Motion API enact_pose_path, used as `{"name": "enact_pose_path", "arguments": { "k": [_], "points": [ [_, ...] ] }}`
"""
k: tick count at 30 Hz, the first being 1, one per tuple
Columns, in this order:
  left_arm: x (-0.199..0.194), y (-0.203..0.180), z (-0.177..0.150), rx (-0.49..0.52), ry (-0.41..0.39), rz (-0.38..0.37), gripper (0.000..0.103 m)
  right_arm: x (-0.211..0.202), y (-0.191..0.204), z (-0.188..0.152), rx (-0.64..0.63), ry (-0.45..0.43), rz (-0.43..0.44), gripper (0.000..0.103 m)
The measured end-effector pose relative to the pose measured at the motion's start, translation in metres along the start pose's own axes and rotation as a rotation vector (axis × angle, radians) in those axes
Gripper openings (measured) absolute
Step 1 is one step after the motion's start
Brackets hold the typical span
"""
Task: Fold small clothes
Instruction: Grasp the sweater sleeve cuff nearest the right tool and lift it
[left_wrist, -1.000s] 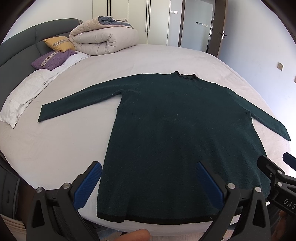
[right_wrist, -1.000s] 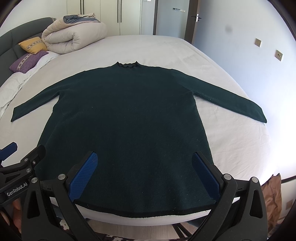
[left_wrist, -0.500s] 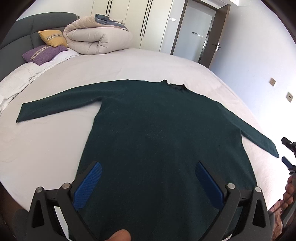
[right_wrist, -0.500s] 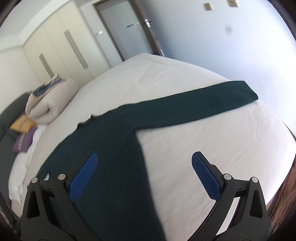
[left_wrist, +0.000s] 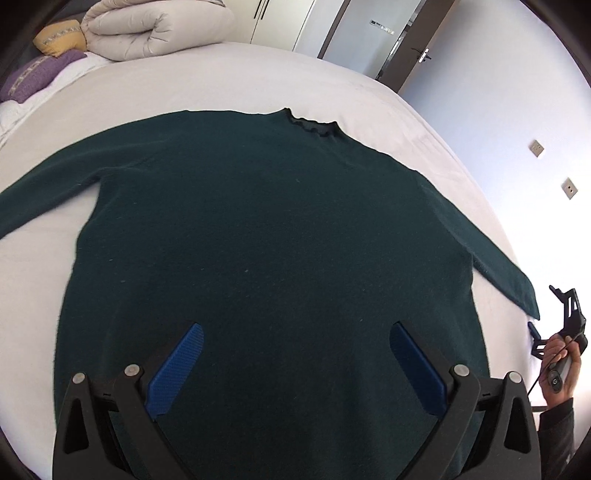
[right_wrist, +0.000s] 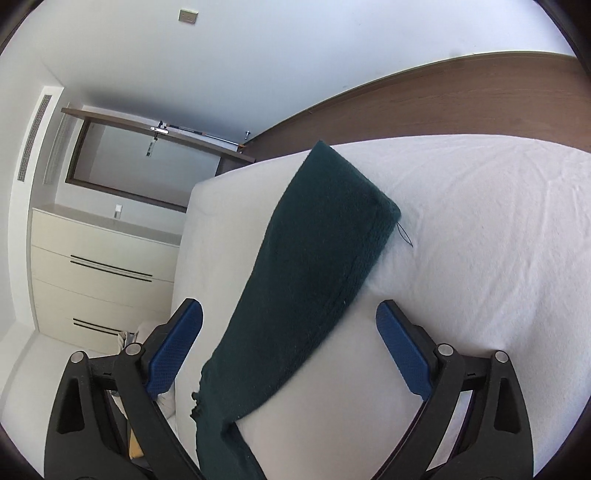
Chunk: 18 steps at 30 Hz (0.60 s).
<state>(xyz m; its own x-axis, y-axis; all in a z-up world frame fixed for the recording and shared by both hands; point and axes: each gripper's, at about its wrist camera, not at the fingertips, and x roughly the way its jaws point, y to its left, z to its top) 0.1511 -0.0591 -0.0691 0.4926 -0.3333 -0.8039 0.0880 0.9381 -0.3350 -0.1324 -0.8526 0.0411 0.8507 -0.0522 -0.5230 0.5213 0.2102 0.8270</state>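
Note:
A dark green long-sleeved sweater (left_wrist: 258, 240) lies flat, front up, on the white bed sheet (left_wrist: 258, 81), both sleeves spread out. My left gripper (left_wrist: 295, 332) hovers open over the sweater's lower body, with nothing between its blue pads. My right gripper (left_wrist: 541, 306), held by a hand (left_wrist: 557, 369), sits at the cuff of the right sleeve. In the right wrist view, rolled on its side, that sleeve (right_wrist: 314, 266) runs between the jaws of the right gripper (right_wrist: 288, 308). The jaws are wide and closing, and the pads are clear of the cloth.
A rolled beige duvet (left_wrist: 155, 29) and purple (left_wrist: 37, 74) and yellow (left_wrist: 59, 40) pillows lie at the bed's head. The bed edge (right_wrist: 184, 240) and wooden floor (right_wrist: 461, 99) lie just past the cuff. A white wardrobe (right_wrist: 99, 269) and door (left_wrist: 369, 37) stand beyond.
The right gripper swung out from the hem to the right sleeve's cuff and rolled onto its side. The left gripper moved in over the sweater's body and tilted down.

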Motion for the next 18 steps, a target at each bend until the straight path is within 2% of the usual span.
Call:
{"name": "enact_pose_path", "arguments": {
  "k": [2,3,5,8,11,13,15,18],
  "points": [
    [0.007,-0.004,0.007,-0.008,-0.001,-0.05,0.1,0.009,0.003,0.005,0.005,-0.006,0.006,0.096],
    [0.009,-0.007,0.011,-0.005,0.001,-0.064,0.094,0.014,0.005,0.007,0.009,-0.009,0.006,0.096],
    [0.015,-0.012,0.017,0.008,0.007,-0.082,0.091,0.024,0.007,0.013,0.02,-0.011,0.001,0.092],
    [0.018,-0.016,0.024,0.012,0.003,-0.108,0.09,0.036,0.014,0.019,0.035,-0.015,-0.007,0.079],
    [0.023,-0.017,0.031,0.02,0.002,-0.108,0.09,0.048,0.012,0.029,0.066,-0.016,-0.009,0.055],
    [0.026,-0.017,0.036,0.025,-0.003,-0.108,0.089,0.058,0.007,0.042,0.094,-0.013,-0.019,0.029],
    [0.026,-0.014,0.041,0.033,-0.013,-0.105,0.089,0.065,0.009,0.04,0.088,-0.021,-0.035,0.022],
    [0.028,-0.01,0.053,0.031,-0.031,-0.11,0.089,0.067,0.027,0.038,-0.01,-0.047,-0.098,0.015]
  ]
}}
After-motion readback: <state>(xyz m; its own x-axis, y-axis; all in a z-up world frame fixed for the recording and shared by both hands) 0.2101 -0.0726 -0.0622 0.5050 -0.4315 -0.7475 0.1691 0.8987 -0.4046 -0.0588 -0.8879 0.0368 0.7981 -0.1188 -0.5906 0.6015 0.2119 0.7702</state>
